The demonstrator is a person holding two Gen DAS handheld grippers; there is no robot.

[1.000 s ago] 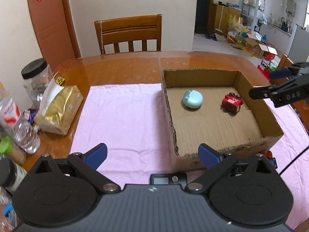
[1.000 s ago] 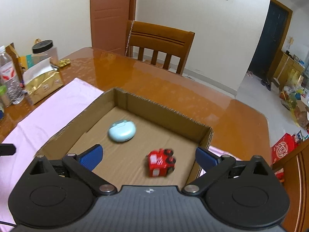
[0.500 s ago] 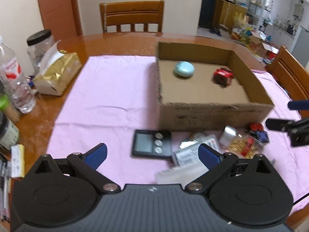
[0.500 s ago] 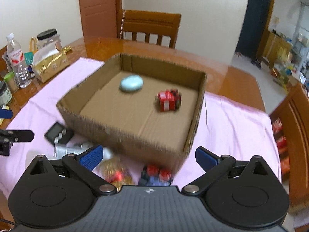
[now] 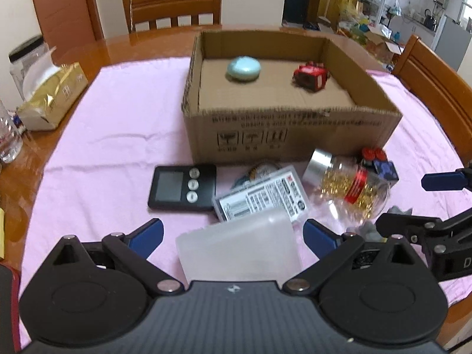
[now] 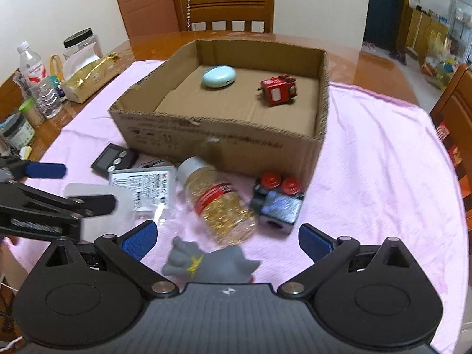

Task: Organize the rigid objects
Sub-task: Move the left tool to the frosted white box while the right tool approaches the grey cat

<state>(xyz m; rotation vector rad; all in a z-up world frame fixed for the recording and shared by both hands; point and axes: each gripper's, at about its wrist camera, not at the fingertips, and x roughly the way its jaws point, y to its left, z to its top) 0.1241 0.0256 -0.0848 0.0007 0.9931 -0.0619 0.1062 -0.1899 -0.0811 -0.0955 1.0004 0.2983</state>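
Both grippers have drawn back from the cardboard box [image 5: 289,131] to the table's near edge. We hold the left gripper [image 5: 233,233] and right gripper [image 6: 227,236] wide apart, empty. The red toy truck [image 6: 278,90] lies inside the box, near its far right corner.

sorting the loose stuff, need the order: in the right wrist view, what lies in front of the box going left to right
black timer → white labelled case → jar of gold beads → blue block toy with red knobs. The grey figure lies nearer, between the open right gripper's fingers, so it is left out.
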